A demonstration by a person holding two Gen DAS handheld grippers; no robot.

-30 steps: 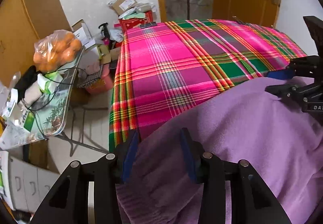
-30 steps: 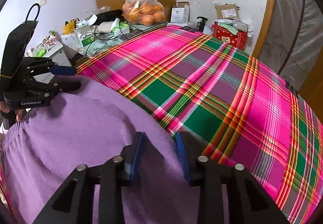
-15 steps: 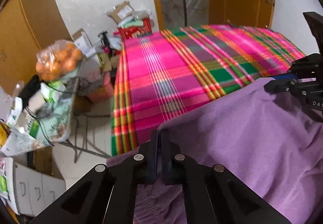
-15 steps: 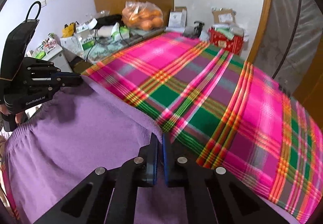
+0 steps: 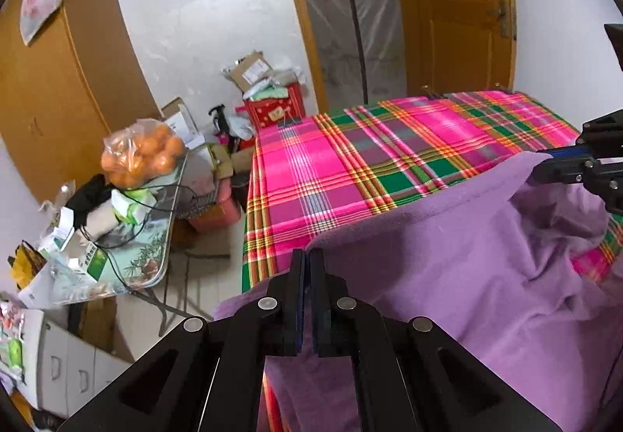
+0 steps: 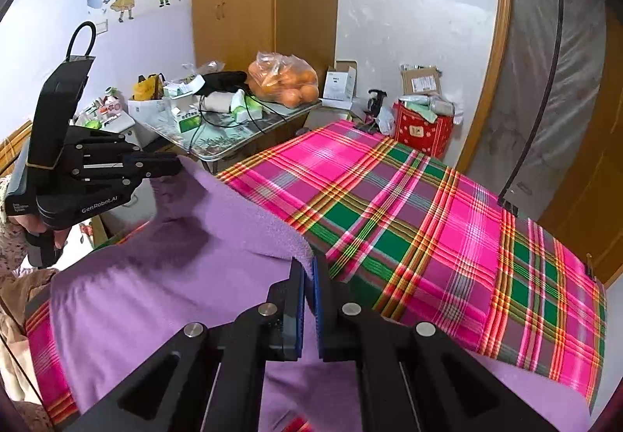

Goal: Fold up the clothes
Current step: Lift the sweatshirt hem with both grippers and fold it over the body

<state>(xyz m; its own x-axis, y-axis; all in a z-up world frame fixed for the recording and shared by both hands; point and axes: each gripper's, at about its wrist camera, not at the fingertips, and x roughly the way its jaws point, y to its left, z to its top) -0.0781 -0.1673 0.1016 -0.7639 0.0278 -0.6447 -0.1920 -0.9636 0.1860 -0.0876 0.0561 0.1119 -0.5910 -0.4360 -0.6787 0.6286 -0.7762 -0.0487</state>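
Both the left gripper (image 5: 306, 264) and the right gripper (image 6: 308, 270) have jaws pinched on one edge of the purple garment (image 6: 163, 276). It hangs lifted over the plaid-covered table (image 6: 428, 221) (probably so the edge can be carried across for a fold).

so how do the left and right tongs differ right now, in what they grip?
The left tongs pinch the purple garment at its corner by the bed's edge; the right tongs pinch the same top edge farther along, over the plaid sheet. Cloth bunches below the right tongs and lies smoother by the left. Both are shut on it.
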